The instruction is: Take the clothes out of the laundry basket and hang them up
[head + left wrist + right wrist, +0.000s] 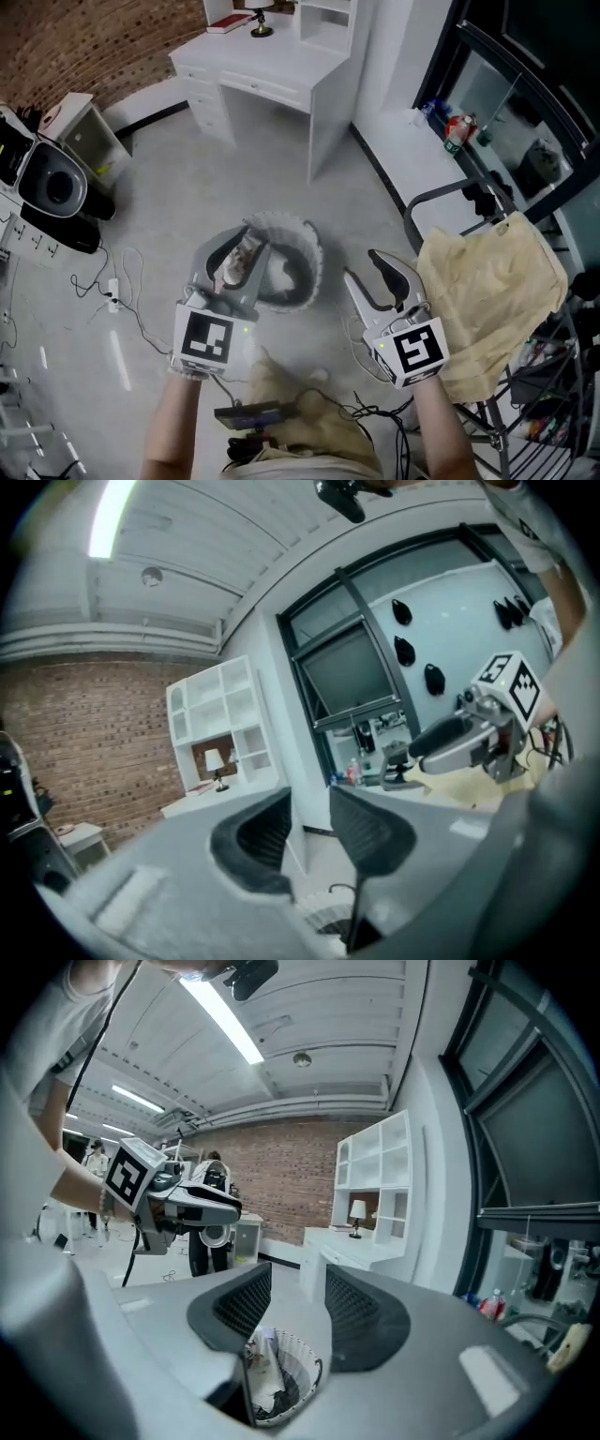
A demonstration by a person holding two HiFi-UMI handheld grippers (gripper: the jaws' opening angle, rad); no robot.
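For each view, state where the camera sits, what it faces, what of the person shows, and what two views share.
Head view: on the head, facing steeply down at the laundry basket; forearms, left gripper, right gripper show.
Left gripper view: on that gripper, faces the window; right gripper shows.
Right gripper view: on that gripper, faces the brick wall; left gripper shows.
Both gripper views share the white shelf unit.

The left gripper [309, 806], jaws apart, faces white shelves [221, 714].

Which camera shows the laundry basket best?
The head view: it looks down into the white laundry basket, most of its rim showing. The right gripper view catches part between its jaws; the left gripper view, only a sliver.
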